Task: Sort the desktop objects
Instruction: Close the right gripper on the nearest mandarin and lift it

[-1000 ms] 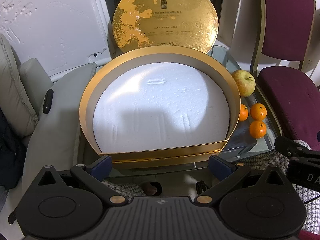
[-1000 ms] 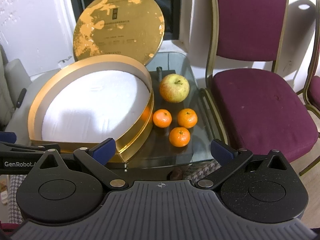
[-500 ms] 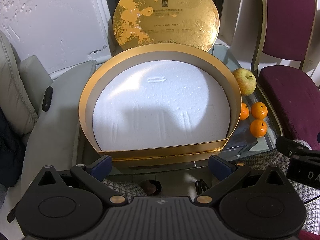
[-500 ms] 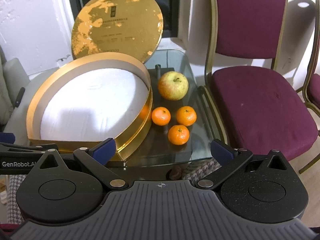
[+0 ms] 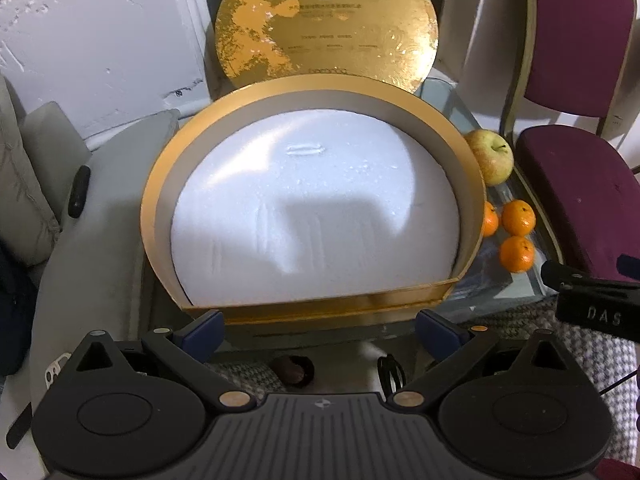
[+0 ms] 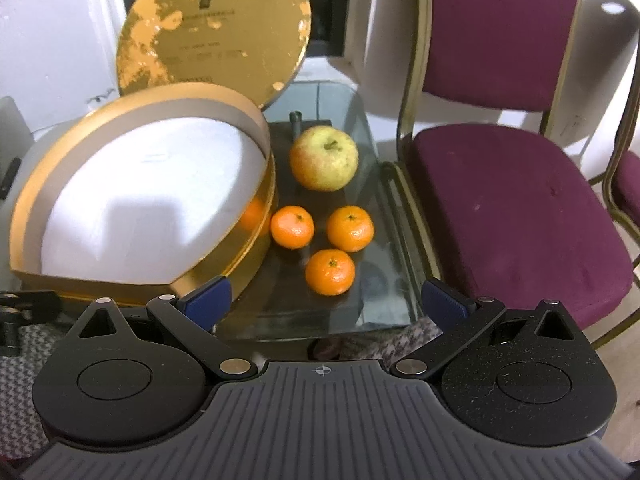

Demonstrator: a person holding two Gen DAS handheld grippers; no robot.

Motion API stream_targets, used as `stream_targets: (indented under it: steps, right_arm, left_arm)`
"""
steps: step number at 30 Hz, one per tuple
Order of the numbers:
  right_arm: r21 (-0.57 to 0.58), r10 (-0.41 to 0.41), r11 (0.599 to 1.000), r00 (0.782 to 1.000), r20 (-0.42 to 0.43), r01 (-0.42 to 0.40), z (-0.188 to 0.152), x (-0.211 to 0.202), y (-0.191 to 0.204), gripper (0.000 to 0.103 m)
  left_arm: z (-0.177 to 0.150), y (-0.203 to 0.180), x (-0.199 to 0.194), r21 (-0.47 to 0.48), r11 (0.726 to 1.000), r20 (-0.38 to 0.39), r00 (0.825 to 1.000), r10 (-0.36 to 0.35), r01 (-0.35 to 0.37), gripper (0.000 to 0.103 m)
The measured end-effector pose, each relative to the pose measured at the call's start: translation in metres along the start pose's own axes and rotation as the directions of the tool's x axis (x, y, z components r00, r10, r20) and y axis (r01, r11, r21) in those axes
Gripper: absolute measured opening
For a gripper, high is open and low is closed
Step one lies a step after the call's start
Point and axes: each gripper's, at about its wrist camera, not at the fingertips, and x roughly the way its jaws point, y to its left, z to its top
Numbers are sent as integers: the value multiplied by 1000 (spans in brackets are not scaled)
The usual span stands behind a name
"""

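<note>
Both the left gripper (image 5: 320, 330) and right gripper (image 6: 324, 300) gape wide, holding nothing. The round gold foam-lined box (image 6: 224, 258) sits at ten o'clock in the right view; yellow-green apple (image 6: 324, 158) at twelve, three small orange tangerines (image 6: 330, 272), seemingly loose, on the glass table (image 6: 384, 288).

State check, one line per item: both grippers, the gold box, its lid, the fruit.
left gripper: open, holding nothing
right gripper: open, holding nothing
gold box: open, only its white foam liner inside
lid: off, standing on edge behind the box
apple: upright on the glass table, stem up, outside the box
three tangerines: on the glass beside the box, none inside
</note>
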Motion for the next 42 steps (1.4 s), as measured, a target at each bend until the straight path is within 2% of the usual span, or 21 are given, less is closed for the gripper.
stream_targets:
  steps: [5, 9, 13, 17, 20, 22, 31, 37, 40, 42]
  right_arm:
    - [69, 56, 996, 998, -42, -53, 3, 28, -13, 103]
    - [82, 74, 994, 996, -40, -71, 1, 48, -19, 103]
    - [124, 177, 978, 983, -56, -169, 1, 69, -27, 103]
    - [81, 142, 987, 988, -60, -137, 1, 85, -23, 103]
    - [49, 114, 993, 991, -64, -111, 2, 93, -20, 96]
    - [44, 106, 994, 992, -73, -103, 4, 99, -19, 83]
    - [61, 83, 995, 986, -142, -75, 8, 119, -12, 79]
    - [82, 87, 994, 982, -166, -74, 9, 127, -10, 67]
    - [90, 104, 992, 980, -171, -90, 9, 128, -9, 50]
    - [98, 103, 991, 979, -175, -87, 8, 127, -8, 47]
  left_arm:
    - [5, 2, 3, -6, 1000, 43, 999, -12, 12, 101]
    - [6, -2, 12, 13, 1000, 2, 1000, 11, -11, 101]
    - [6, -5, 17, 34, 999, -10, 1000, 8, -8, 101]
    - [7, -5, 21, 40, 999, -17, 1000, 15, -15, 102]
    - [7, -4, 26, 37, 998, -38, 998, 49, -48, 102]
    - [7, -2, 29, 29, 998, -50, 997, 53, -52, 102]
    - [6, 0, 35, 24, 998, -58, 997, 52, -51, 102]
    - [5, 4, 39, 9, 998, -70, 996, 55, -55, 102]
    - [5, 5, 39, 3, 999, -70, 996, 53, -52, 102]
    - [4, 6, 37, -2, 999, -68, 996, 51, -51, 102]
